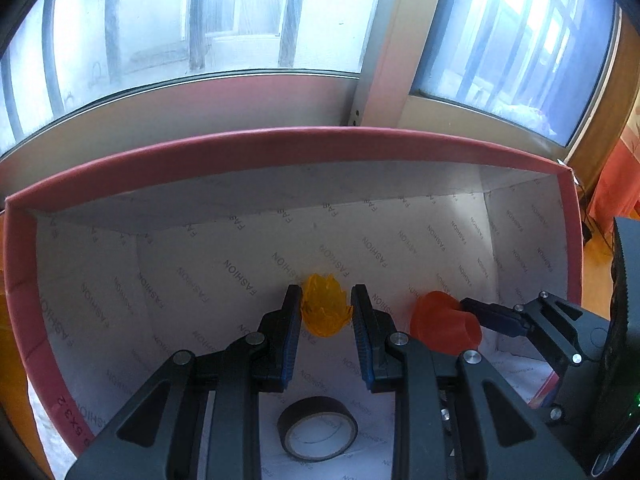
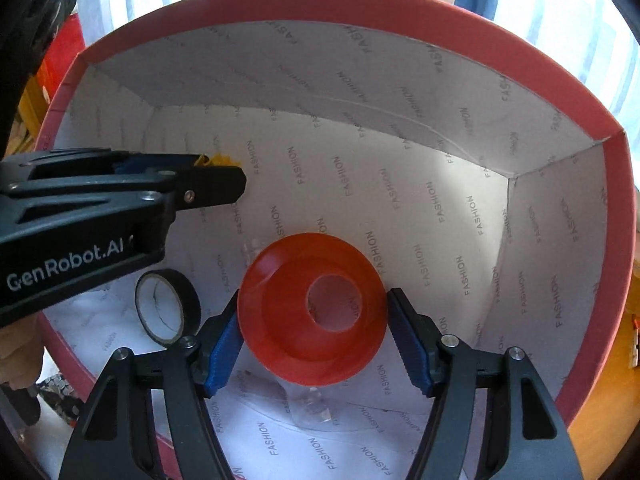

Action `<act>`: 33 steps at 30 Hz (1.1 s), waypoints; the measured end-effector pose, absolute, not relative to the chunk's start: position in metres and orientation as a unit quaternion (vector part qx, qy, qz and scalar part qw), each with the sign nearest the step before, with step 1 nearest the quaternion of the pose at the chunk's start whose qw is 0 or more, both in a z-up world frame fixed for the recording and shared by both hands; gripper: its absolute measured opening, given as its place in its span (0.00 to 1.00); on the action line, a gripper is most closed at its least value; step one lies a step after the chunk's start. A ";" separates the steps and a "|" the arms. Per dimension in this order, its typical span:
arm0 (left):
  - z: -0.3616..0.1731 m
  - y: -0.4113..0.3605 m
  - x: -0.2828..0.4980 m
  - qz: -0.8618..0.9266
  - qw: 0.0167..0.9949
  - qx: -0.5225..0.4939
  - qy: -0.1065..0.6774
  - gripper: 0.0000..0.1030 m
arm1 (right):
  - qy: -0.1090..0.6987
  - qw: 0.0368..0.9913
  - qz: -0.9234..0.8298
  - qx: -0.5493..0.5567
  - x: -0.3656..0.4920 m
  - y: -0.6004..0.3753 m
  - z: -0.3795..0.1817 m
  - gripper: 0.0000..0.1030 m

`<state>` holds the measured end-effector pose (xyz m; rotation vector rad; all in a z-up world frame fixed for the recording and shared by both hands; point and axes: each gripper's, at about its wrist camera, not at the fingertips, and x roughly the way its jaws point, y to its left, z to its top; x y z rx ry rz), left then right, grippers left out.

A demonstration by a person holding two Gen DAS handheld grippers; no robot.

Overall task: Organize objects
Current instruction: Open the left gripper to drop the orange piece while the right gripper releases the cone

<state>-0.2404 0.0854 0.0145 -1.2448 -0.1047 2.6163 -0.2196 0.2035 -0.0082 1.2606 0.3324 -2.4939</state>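
A large red-rimmed box lined with white "FASHION" paper fills both views. My left gripper hangs inside it, shut on a translucent yellow spiky piece held clear of the floor. To its right, my right gripper is shut wide on an orange-red funnel-shaped cup, its pads on opposite sides of the rim. In the left wrist view only one right finger shows against the cup.
A black tape roll lies on the box floor beneath the left gripper. A small clear plastic scrap lies under the cup. A window stands behind the box, and an orange tabletop shows to the right.
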 end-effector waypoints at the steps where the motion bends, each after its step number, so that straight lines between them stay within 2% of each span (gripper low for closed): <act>1: 0.014 0.086 -0.239 0.896 0.121 -0.426 -0.037 0.24 | 0.116 0.163 -0.874 0.442 -0.220 0.204 -0.009 0.67; 12: 0.013 0.085 -0.239 0.894 0.120 -0.428 -0.049 0.24 | 0.126 0.158 -0.875 0.440 -0.215 0.200 -0.015 0.67; 33: 0.018 0.078 -0.231 0.891 0.107 -0.438 -0.051 0.25 | 0.070 0.156 -0.877 0.449 -0.204 0.212 -0.020 0.68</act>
